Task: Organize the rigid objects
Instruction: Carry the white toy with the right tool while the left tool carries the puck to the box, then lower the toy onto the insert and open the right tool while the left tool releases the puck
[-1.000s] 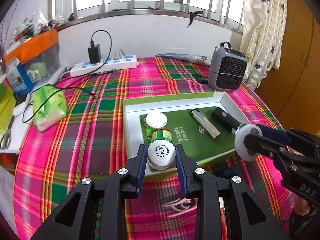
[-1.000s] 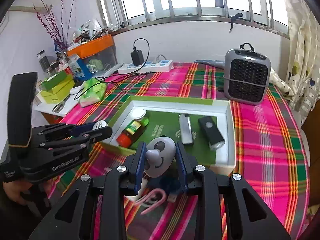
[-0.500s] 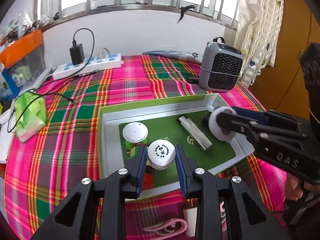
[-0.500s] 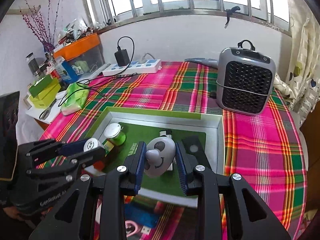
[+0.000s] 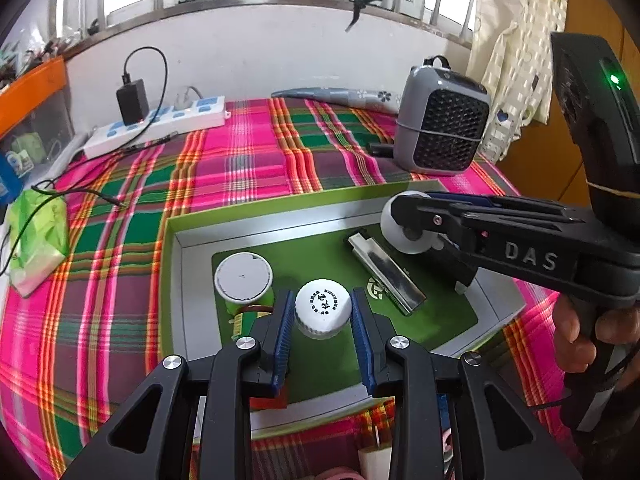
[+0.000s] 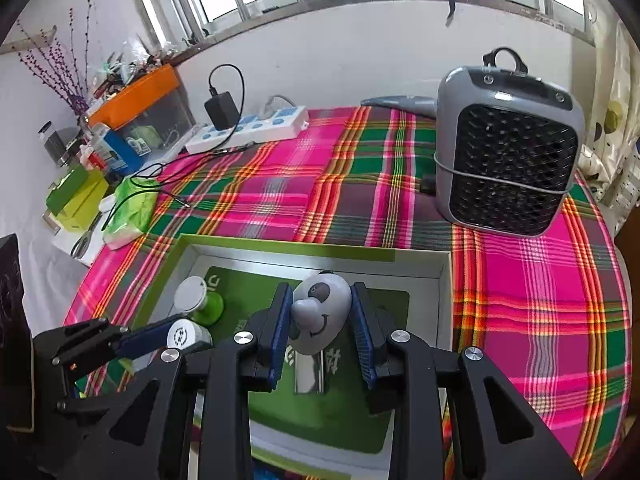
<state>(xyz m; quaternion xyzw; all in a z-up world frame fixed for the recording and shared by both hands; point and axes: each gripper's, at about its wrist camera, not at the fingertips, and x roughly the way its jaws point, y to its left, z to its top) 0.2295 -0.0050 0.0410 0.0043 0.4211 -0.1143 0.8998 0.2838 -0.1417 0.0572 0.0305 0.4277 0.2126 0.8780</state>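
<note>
Checked tablecloth [image 6: 280, 200] under everything, grey fan heater [image 6: 506, 160] at 2 o'clock in the right view. Green-rimmed tray [image 5: 176, 280] centre, both grippers above it. Left gripper [image 5: 323, 312] narrow, blue pads pinching a white-capped bottle [image 5: 323, 306] over the tray's green liner. Right gripper [image 6: 322, 320] also narrow, pinching a grey panda-face toy [image 6: 320, 316] over the tray. In the tray: green bottle with white cap [image 5: 243, 276] at 10 o'clock of the left gripper, silver bar [image 5: 386, 276] at 2 o'clock.
</note>
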